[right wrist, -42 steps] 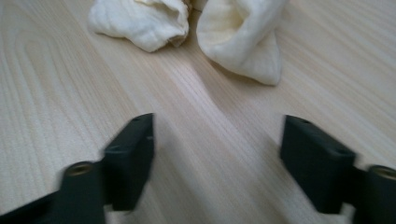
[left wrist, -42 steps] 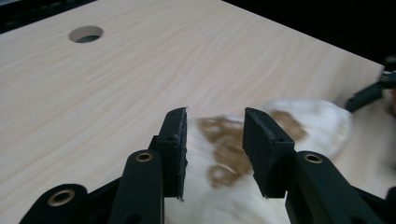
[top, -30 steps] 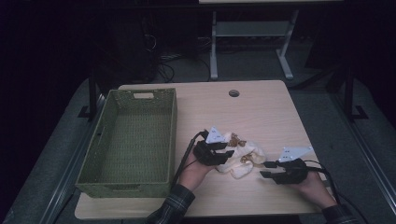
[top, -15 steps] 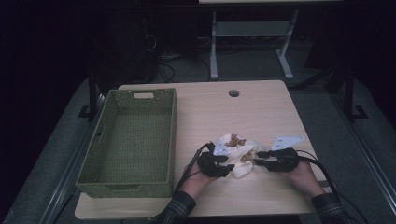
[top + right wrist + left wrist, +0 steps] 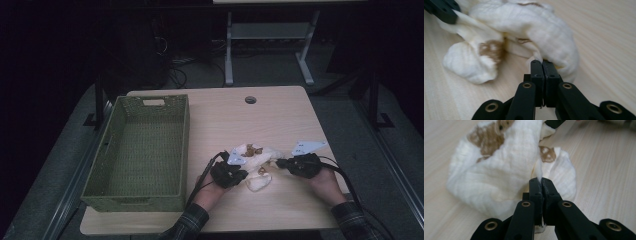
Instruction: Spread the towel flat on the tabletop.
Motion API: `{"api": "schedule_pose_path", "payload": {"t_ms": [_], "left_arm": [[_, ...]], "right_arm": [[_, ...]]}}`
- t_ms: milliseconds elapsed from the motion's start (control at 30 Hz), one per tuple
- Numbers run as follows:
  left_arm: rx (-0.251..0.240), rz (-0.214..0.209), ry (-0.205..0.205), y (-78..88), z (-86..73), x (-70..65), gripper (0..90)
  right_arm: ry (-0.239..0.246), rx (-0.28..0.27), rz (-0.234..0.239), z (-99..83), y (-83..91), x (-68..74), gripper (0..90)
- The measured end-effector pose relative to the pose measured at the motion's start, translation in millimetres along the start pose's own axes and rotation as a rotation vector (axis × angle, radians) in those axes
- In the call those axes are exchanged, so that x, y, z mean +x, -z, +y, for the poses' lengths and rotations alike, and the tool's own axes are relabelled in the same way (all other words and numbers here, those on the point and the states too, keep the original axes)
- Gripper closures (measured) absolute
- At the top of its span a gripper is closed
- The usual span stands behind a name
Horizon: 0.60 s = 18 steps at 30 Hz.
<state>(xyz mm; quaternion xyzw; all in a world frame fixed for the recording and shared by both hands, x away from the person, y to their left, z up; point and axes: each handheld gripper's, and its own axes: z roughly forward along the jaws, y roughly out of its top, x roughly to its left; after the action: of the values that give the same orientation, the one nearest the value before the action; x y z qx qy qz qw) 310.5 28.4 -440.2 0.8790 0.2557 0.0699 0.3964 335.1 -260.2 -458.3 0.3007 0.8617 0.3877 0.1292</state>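
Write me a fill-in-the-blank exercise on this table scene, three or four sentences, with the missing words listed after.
1. Both claws are pinching the crumpled white ____ with brown patches.
2. The left claw has its jaws ____ on an edge of the fabric, and so does the right claw.
3. The woven basket at the table's left side is ____ in colour.
4. The basket sits on a light ____ table.

Missing words: cloth; shut; green; wooden

Wide open desk (image 5: 280, 120) beyond the crumpled cloth (image 5: 252, 155) and along the near edge, the green basket (image 5: 145, 150) walls off the left side, and both tools crowd that cloth from either flank.
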Motion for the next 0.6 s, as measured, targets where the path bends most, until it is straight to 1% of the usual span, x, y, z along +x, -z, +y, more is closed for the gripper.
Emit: {"api": "schedule_pose_path", "payload": {"t_ms": [67, 133, 167, 200, 233, 267, 300, 333, 400, 433, 467, 500, 533, 567, 600], "left_arm": [[-0.028, 0.005, 0.023, 5.6, 0.4, 4.0, 87.4], [-0.041, 0.015, 0.036, 9.4, -0.3, 8.0, 87.4], [-0.049, 0.024, 0.048, 10.8, -0.9, 9.7, 87.4], [-0.048, 0.036, 0.048, 12.4, -1.3, 12.2, 87.4], [-0.053, 0.051, 0.057, 13.3, -1.5, 13.9, 87.4], [-0.056, 0.065, 0.063, 14.2, -1.6, 15.8, 87.5], [-0.056, 0.078, 0.072, 14.9, -1.6, 17.4, 87.5], [-0.056, 0.093, 0.084, 14.7, -1.4, 18.2, 87.6], [-0.050, 0.119, 0.094, 13.2, -1.2, 19.2, 87.6], [-0.042, 0.131, 0.099, 12.4, -1.4, 19.8, 87.5], [-0.039, 0.145, 0.111, 11.3, -1.8, 20.3, 87.5], [-0.039, 0.152, 0.113, 10.3, -2.2, 21.9, 87.2], [-0.036, 0.162, 0.120, 9.0, -2.6, 23.1, 85.1], [-0.032, 0.180, 0.116, 8.4, -3.0, 24.0, 81.0], [-0.031, 0.181, 0.117, 8.0, -3.3, 24.2, 78.2]], "right_arm": [[-0.005, -0.014, -0.014, -0.5, 5.2, -6.9, 88.1], [-0.014, -0.024, -0.032, -1.6, 10.2, -13.8, 88.1], [-0.016, -0.027, -0.042, -2.5, 12.6, -17.7, 88.1], [-0.028, -0.031, -0.050, -3.3, 14.7, -20.9, 88.1], [-0.037, -0.033, -0.056, -4.0, 16.8, -24.0, 88.1], [-0.033, -0.034, -0.068, -5.0, 18.9, -27.8, 88.1], [-0.040, -0.037, -0.080, -5.7, 20.7, -30.8, 88.2], [-0.035, -0.039, -0.092, -6.7, 22.6, -34.5, 88.2], [-0.054, -0.036, -0.112, -8.1, 26.2, -39.8, 88.2], [-0.050, -0.027, -0.136, -9.1, 27.2, -43.2, 88.2], [-0.067, -0.022, -0.148, -10.2, 27.3, -45.7, 88.2], [-0.072, -0.009, -0.163, -11.9, 27.3, -49.3, 88.2], [-0.090, -0.003, -0.168, -13.7, 27.0, -51.8, 88.1], [-0.099, 0.000, -0.166, -15.4, 26.2, -54.1, 87.5], [-0.105, 0.011, -0.175, -16.3, 25.5, -55.1, 83.3]]}}
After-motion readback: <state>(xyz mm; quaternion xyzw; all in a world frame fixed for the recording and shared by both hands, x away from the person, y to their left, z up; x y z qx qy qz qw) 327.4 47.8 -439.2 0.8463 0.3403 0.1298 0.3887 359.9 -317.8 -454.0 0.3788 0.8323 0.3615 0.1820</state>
